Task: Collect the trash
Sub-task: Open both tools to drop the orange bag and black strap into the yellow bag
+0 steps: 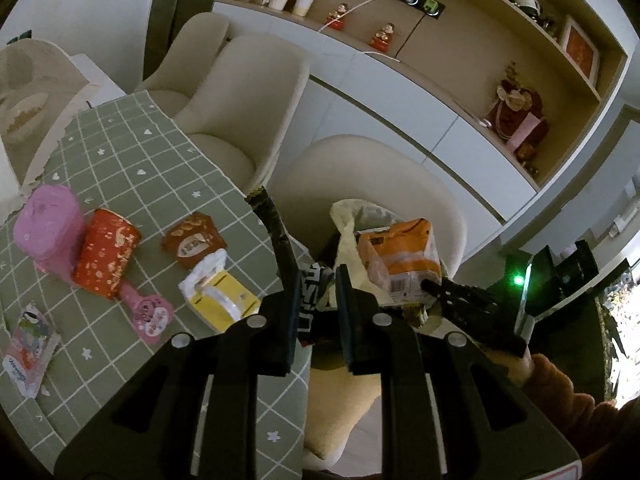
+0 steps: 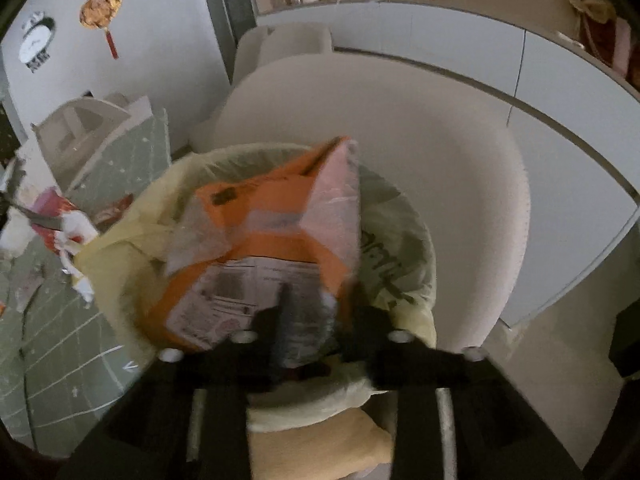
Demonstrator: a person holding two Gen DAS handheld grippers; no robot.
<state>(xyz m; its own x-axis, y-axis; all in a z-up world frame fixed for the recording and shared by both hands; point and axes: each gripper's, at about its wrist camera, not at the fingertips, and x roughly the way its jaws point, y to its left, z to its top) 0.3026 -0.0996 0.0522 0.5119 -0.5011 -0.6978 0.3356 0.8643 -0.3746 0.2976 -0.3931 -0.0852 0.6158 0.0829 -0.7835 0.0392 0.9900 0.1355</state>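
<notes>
The right gripper (image 2: 316, 320) is clamped on the lower edge of a crinkly orange-and-white plastic snack packet (image 2: 256, 248), holding it over the mouth of a pale yellow plastic bag (image 2: 120, 264) that hangs off the table's edge above a cream chair (image 2: 460, 184). The left gripper (image 1: 316, 300) is pinched narrowly on the bag's black-printed rim (image 1: 310, 312), keeping it open. The packet looks light, soft and slippery, so a grip on its sealed edge seems safest. On the green checked tablecloth (image 1: 132, 160) wait a red paper cup (image 1: 106, 258), a brown wrapper (image 1: 192, 240) and a yellow-and-white wrapper (image 1: 218, 294).
</notes>
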